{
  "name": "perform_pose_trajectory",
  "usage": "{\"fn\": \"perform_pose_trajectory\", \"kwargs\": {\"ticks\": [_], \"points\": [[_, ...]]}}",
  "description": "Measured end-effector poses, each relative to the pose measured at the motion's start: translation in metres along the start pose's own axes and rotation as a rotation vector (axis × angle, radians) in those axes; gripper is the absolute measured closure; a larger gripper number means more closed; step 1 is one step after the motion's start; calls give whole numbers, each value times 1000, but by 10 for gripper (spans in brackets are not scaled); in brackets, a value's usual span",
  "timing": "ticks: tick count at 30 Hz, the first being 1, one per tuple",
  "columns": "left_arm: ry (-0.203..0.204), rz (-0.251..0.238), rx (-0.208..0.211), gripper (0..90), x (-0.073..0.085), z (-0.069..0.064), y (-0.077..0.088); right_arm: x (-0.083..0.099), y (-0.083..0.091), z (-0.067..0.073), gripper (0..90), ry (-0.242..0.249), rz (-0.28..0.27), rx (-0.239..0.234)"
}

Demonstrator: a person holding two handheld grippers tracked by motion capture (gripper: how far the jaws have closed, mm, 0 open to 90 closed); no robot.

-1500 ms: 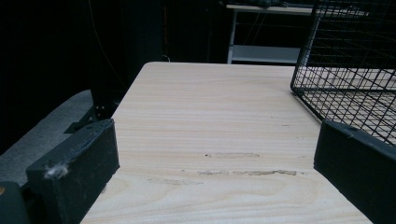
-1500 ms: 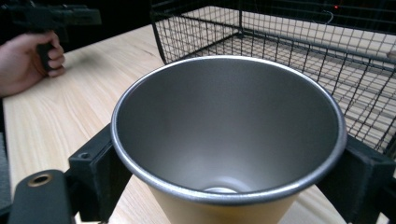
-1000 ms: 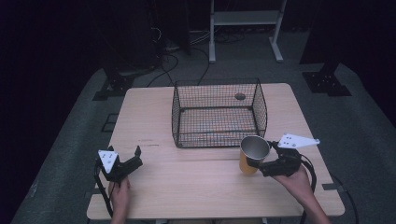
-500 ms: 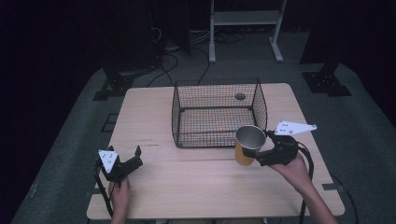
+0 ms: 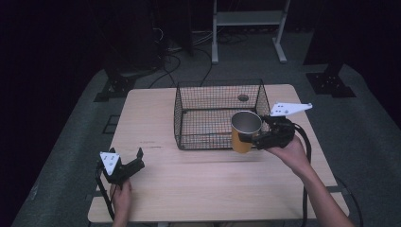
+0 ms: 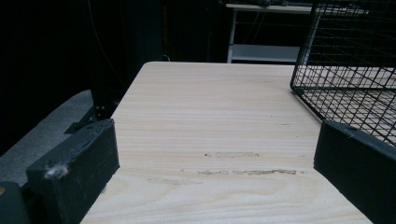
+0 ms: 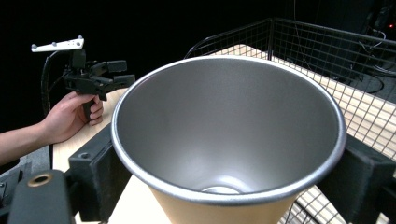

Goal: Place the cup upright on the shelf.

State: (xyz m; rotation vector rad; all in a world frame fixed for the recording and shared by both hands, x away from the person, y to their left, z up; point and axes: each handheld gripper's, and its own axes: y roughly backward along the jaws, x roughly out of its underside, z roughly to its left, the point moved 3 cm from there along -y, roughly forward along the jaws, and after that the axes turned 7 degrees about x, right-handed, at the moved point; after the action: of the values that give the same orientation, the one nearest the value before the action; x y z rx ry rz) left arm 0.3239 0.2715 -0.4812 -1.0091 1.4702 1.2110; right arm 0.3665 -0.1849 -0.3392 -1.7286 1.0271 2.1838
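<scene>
Pale wooden surface (image 5: 203, 175): my right gripper (image 5: 253, 137) clamps orange steel-lined cup (image 5: 244, 130) beside black wire basket (image 5: 220, 113); next, lift over rim. Left gripper (image 5: 137, 158) gapes empty.

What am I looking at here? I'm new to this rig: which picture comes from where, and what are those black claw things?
There is no robot: a person holds a hand-held two-jaw gripper in each hand. The high view looks down on the pale wooden table from above the person's side. On it stands a black wire mesh basket. The right gripper is shut on a tan cup with a silver metal inside, held up at the basket's near right corner. The left gripper is open and holds nothing, near the table's front left. The other two pictures come from cameras riding on the grippers: the right gripper view looks into the cup between its jaws, the left gripper view looks across bare table towards the basket.
</scene>
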Motion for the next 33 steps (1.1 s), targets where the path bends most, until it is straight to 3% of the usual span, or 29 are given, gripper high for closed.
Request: {"fn": "perform_pose_trajectory", "kwargs": {"ticks": [6,18,33], "points": [[0,0,0,0,0,0,0,-11,-11,-8,123,2,13,-3],[0,0,1,0,0,0,0,-37,-51,-26,123,11,43,-25],[1,0,6,0,0,0,0,-49,-99,-48,123,17,115,-27]]}}
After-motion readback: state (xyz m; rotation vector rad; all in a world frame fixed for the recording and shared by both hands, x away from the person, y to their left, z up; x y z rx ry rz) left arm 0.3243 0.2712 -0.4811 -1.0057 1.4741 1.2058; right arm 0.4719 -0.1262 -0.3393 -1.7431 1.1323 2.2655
